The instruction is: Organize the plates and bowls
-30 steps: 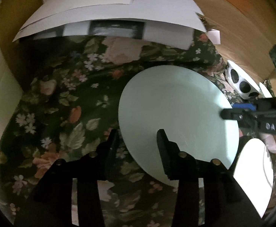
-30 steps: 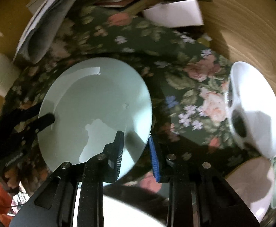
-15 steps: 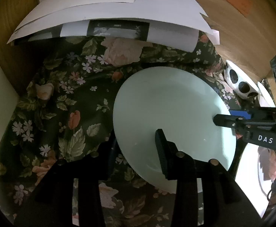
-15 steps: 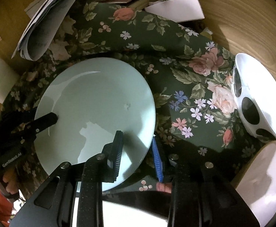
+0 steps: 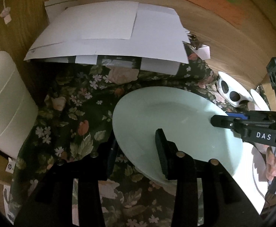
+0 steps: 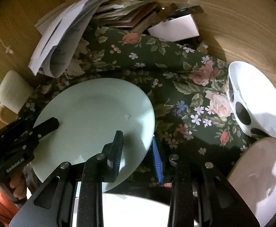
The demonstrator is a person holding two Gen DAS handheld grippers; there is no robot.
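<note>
Both cameras have drawn back, showing more paper stack. One round, glossy, pale green plate over the floral cloth, its rim between the spread fingers of the left gripper and right gripper; contact unclear. One white spotted bowl.

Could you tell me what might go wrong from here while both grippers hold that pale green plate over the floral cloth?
1. Both the left gripper and the right gripper straddle only the rim of the pale green plate; uneven motion could tilt it or let it slip.
2. The floral cloth is rumpled, so a plate set down there may rock.
3. The white bowl with dark spots and the paper stack sit close, so a wide swing could knock them.
</note>
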